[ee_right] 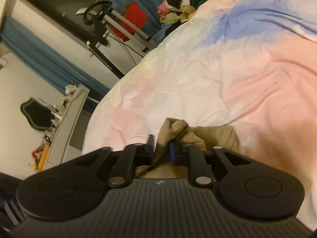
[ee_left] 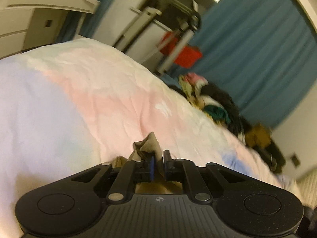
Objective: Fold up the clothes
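A tan garment [ee_left: 147, 144] is pinched in my left gripper [ee_left: 158, 165], whose jaws are shut on a bunched fold of it above the pastel bedspread [ee_left: 99, 91]. In the right wrist view the same tan garment [ee_right: 178, 132] is bunched between the jaws of my right gripper [ee_right: 161, 148], shut on it, with more of the cloth lying to the right on the bedspread [ee_right: 227, 75]. Most of the garment is hidden under the grippers.
A pile of mixed clothes [ee_left: 210, 103] lies at the bed's far edge, also in the right wrist view [ee_right: 184, 0]. A metal stand with a red item [ee_left: 182, 49] stands by blue curtains [ee_left: 257, 49]. A white dresser [ee_left: 29, 19] is beside the bed.
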Demonstrator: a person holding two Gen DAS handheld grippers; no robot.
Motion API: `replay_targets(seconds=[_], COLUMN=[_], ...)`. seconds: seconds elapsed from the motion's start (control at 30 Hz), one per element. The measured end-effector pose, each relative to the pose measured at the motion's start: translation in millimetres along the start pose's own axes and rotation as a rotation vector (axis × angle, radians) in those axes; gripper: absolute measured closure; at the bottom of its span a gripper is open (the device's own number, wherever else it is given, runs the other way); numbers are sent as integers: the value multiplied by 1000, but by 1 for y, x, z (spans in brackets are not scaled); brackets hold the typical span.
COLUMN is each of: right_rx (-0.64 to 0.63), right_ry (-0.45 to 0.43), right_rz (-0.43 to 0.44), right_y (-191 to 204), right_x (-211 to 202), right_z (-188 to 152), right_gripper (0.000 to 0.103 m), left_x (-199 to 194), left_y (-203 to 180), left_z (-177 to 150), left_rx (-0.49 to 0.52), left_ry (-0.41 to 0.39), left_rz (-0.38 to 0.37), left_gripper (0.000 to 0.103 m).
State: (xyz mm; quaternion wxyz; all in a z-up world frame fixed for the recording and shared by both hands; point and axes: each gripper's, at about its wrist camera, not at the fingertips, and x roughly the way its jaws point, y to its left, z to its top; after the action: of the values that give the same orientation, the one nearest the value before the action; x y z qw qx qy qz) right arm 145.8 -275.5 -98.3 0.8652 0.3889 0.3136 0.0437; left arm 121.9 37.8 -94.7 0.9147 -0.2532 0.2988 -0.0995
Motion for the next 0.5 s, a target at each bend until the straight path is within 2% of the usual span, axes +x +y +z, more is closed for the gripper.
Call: replay_targets(seconds=[0.03, 0.1, 0.13, 0.27, 0.37, 0.43, 0.5], right_rx=[-15, -35, -49, -187, -286, -325, -347], right_ry=[-2, 0, 1, -19, -52, -34, 2], right_rz=[14, 57, 75, 48, 17, -9, -48], right_y=[1, 7, 10, 31, 40, 41, 39], right_x=[-1, -7, -10, -32, -44, -39, -26], right_z=[0, -1, -2, -16, -30, -33, -34], right_gripper=[40, 18, 19, 19, 20, 40, 55], left_x=[0, -6, -9, -20, -22, -13, -3], left_y=[-3, -10, -14, -30, -36, -34, -32], left_z=[-1, -6, -8, -17, -25, -29, -33], left_rx=[30, 94, 126, 255, 317, 326, 341], left_ry=[6, 0, -3, -16, -3, 32, 62], left_rz=[-5, -9, -11, -18, -8, 4, 22], left_gripper=[75, 42, 38, 22, 22, 22, 22])
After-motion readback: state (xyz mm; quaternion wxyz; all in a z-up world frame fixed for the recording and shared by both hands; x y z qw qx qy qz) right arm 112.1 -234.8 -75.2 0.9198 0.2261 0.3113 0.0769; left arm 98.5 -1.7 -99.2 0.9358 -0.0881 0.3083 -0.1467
